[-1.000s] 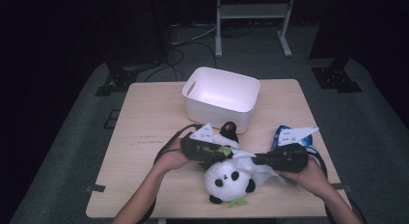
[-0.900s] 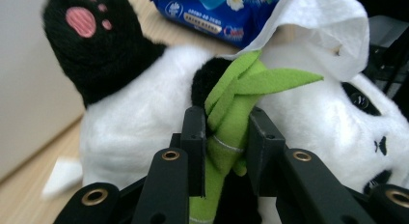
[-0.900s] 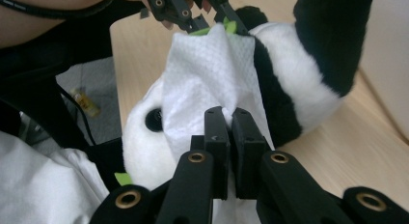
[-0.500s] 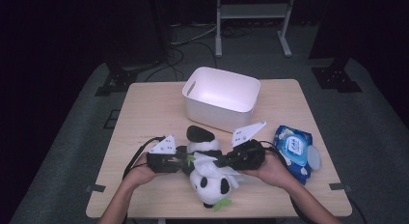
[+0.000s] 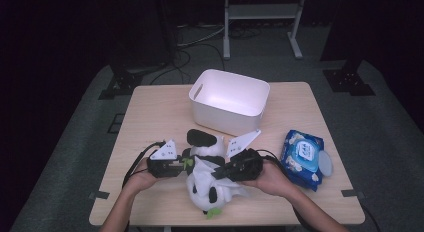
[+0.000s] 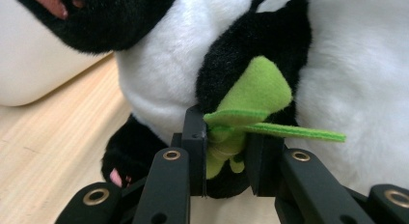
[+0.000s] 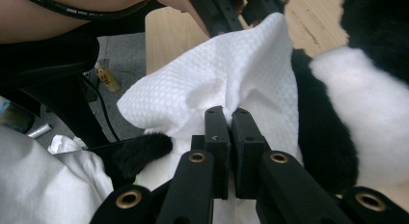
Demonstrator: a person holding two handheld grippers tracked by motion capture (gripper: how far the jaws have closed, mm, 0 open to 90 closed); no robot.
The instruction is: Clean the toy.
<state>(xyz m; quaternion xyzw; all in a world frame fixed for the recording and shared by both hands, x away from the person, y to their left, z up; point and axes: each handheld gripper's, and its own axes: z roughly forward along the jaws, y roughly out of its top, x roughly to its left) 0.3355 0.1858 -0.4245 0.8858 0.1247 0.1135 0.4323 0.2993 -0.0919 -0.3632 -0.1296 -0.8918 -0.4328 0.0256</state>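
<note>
White embossed wipe [image 7: 231, 74] is bunching in the right gripper [image 7: 230, 119]'s closed jaws over the panda [image 5: 210, 179] just before the bin [image 5: 229, 99], while the left gripper [image 6: 226, 137]'s thin pinch on its green leaf [image 6: 251, 96] is risking a slip.

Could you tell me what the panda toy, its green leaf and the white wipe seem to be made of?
The panda toy looks like soft plush: short fuzzy pile. Its green leaf seems to be felt: flat, matte, with cleanly cut edges. The white wipe appears to be non-woven cloth, its surface embossed with a small dotted pattern.
</note>
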